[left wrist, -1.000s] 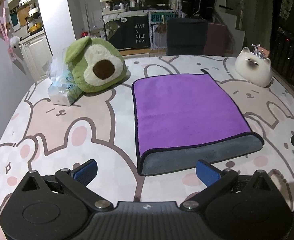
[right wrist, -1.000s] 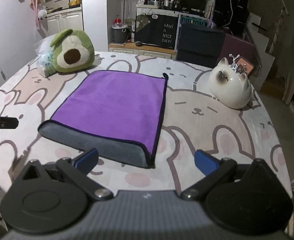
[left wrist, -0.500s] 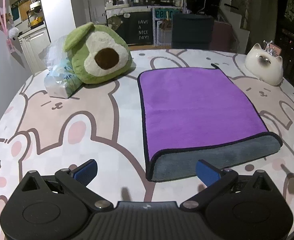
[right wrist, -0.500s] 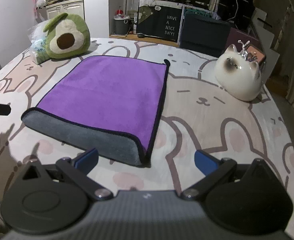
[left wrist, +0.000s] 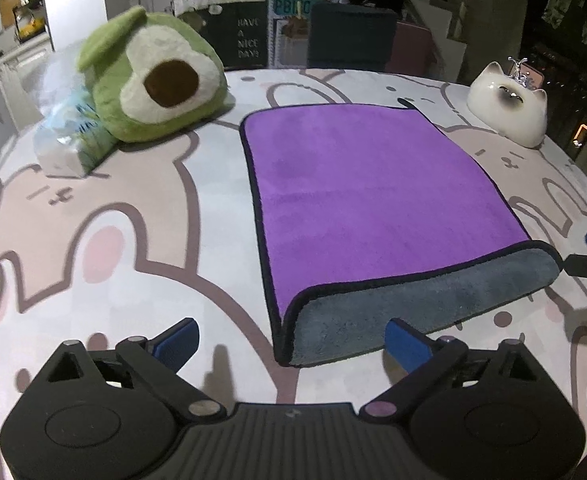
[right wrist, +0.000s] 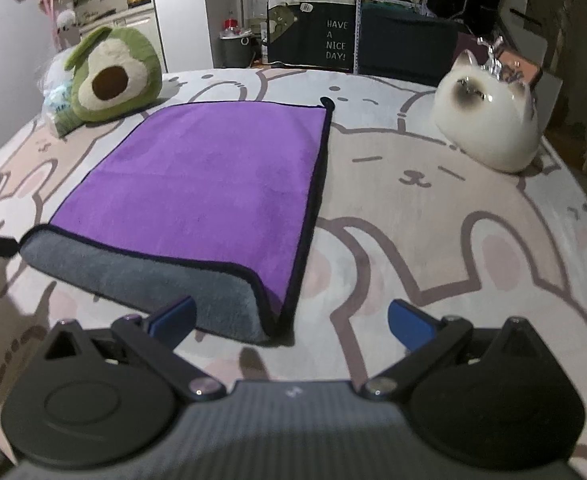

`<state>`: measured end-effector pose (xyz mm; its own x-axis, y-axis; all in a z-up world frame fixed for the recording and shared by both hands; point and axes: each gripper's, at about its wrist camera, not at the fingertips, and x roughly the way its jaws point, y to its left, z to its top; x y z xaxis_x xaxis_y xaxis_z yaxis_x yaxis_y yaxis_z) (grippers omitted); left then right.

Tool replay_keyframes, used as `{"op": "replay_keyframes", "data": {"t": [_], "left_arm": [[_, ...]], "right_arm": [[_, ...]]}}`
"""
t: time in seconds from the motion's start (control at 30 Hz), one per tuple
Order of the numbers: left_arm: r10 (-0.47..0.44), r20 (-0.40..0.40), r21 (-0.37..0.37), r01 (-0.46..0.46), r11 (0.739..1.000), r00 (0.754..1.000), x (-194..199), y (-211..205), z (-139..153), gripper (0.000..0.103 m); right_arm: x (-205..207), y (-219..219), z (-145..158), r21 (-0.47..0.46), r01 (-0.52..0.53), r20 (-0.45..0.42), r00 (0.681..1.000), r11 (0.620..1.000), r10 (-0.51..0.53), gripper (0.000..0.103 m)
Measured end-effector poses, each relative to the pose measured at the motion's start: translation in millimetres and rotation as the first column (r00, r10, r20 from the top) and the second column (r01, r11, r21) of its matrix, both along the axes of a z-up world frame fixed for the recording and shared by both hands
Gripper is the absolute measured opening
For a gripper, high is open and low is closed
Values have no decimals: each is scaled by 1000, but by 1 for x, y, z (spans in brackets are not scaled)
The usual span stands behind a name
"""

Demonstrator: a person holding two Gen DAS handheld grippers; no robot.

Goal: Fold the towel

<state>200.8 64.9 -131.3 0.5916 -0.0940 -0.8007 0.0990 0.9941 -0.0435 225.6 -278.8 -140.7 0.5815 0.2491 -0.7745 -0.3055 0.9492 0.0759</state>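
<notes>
At 12 o'clock from both my claws, the purple microfibre towel with grey underside lies flat on the bunny-print counter. My left claw and right claw gape wide, empty, each fronting one near corner of its rolled grey edge, equally close.

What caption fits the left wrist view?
Open left tongs poised at the near grey fold of a purple towel on a bunny-print table.

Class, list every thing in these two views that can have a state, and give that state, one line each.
towel: flat on the table, near edge turned back, grey side showing
left claw: open, empty
right claw: open, empty
avocado plush: resting against plastic bag
cat figurine: sitting on table, untouched
</notes>
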Motion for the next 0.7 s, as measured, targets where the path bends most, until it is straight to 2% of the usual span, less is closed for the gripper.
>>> {"op": "replay_keyframes", "data": {"t": [0.17, 0.3, 0.4, 0.53, 0.57, 0.63, 0.67, 0.7], "left_arm": [[-20, -23, -67, 19, 998, 1000, 7, 10, -9, 89], [-47, -34, -140, 42, 989, 998, 11, 17, -15, 76], [-63, -53, -219, 50, 974, 997, 14, 22, -18, 71], [-84, -71, -251, 64, 966, 994, 17, 26, -20, 58], [-84, -74, -255, 63, 965, 994, 17, 27, -20, 57], [-81, -76, -264, 58, 963, 994, 18, 29, -20, 54], [-77, -76, -269, 54, 962, 994, 19, 31, -20, 50], [-75, -76, -278, 52, 959, 994, 21, 32, -20, 47]], "right_arm": [[4, -5, -4, 83, -57, 46, 997, 995, 54, 103], [9, -6, -6, 126, -94, 37, 995, 988, 90, 103], [12, -6, -7, 144, -111, 41, 993, 983, 107, 103], [16, -11, -8, 179, -140, 14, 990, 974, 140, 102], [17, -12, -8, 186, -143, 1, 989, 972, 145, 101], [20, -12, -10, 187, -154, -32, 986, 970, 162, 85], [22, -12, -12, 186, -160, -48, 984, 969, 171, 70], [24, -11, -14, 185, -162, -63, 982, 969, 176, 63]]}}
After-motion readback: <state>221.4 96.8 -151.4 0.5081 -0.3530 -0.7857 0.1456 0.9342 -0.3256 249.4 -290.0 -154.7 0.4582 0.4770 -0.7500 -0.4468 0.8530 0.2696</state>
